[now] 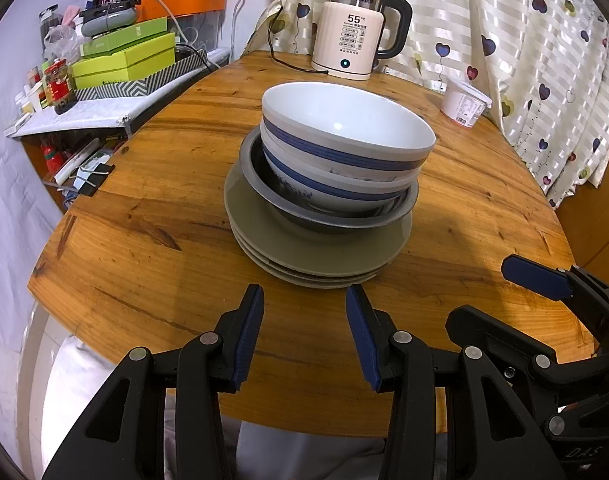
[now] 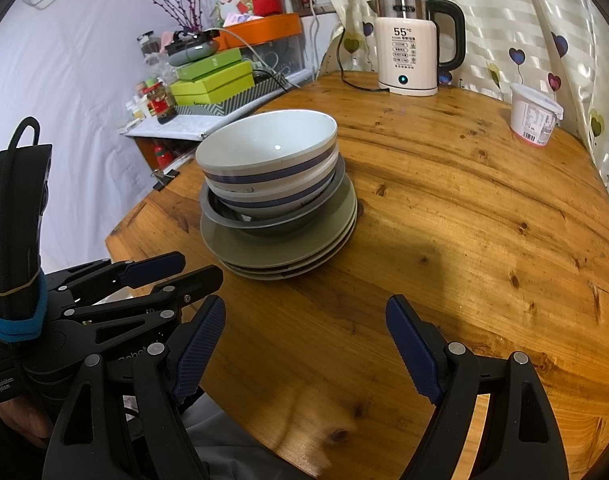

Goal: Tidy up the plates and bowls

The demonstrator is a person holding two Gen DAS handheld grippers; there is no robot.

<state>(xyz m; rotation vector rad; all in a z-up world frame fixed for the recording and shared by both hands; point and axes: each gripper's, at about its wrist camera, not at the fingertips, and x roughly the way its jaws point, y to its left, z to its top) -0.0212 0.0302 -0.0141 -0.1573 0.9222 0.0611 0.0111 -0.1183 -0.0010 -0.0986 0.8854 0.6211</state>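
Observation:
A stack stands on the round wooden table [image 1: 144, 216]. Its base is three grey-green plates [image 1: 324, 256] [image 2: 280, 252]. A dark grey bowl [image 1: 328, 216] [image 2: 272, 220] sits on them. Two white bowls with blue bands [image 1: 344, 136] [image 2: 264, 152] nest inside it, the top one tilted. My left gripper [image 1: 304, 300] is open and empty, just in front of the plates. My right gripper [image 2: 304, 308] is open and empty, to the right of the stack and nearer the table's front edge. It also shows in the left wrist view [image 1: 544, 280].
A cream electric kettle [image 1: 356, 36] [image 2: 412, 48] with its cord stands at the back of the table. A white plastic tub [image 1: 464, 104] [image 2: 534, 116] stands at the back right by the heart-print curtain [image 1: 524, 40]. A cluttered shelf with green boxes [image 1: 124, 60] is on the left.

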